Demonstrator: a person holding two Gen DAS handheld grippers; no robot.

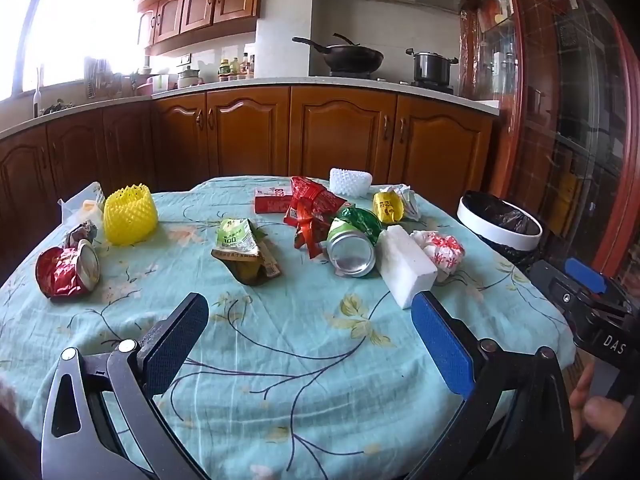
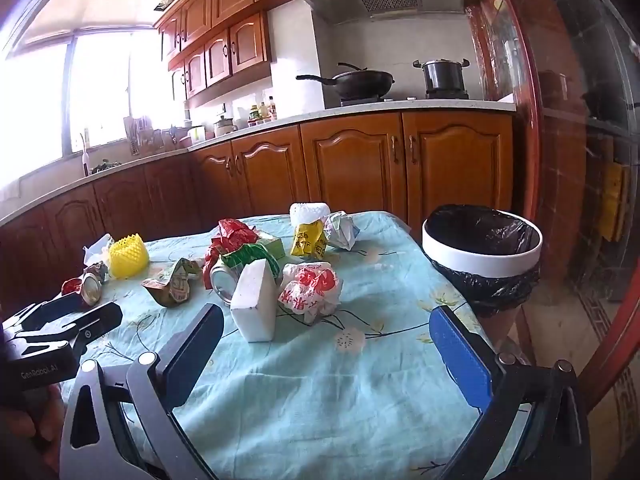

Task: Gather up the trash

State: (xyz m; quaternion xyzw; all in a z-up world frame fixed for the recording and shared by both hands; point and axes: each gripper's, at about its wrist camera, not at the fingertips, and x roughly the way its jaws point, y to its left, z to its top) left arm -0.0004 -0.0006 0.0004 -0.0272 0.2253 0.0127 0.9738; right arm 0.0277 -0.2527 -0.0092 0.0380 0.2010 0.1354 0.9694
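Note:
Trash lies scattered on a table with a light blue flowered cloth (image 1: 304, 344). A white foam block (image 1: 404, 266) (image 2: 256, 304) lies by a crushed green can (image 1: 352, 246) and a crumpled red-and-white wrapper (image 1: 442, 250) (image 2: 312, 288). A green pouch (image 1: 244, 248), a crushed red can (image 1: 68, 270) and a yellow foam net (image 1: 130, 214) lie to the left. My left gripper (image 1: 310, 322) is open over bare cloth in front of them. My right gripper (image 2: 326, 330) is open too, just short of the foam block. A white-rimmed bin (image 2: 482, 258) with a black liner stands past the table's right edge.
At the table's far side lie a red wrapper (image 1: 310, 204), a red carton (image 1: 272, 200), a yellow packet (image 1: 386, 206), crumpled paper (image 2: 340, 230) and a white foam net (image 1: 350, 180). Wooden kitchen cabinets (image 1: 340, 136) stand behind. A hand (image 1: 592, 408) holds the right gripper.

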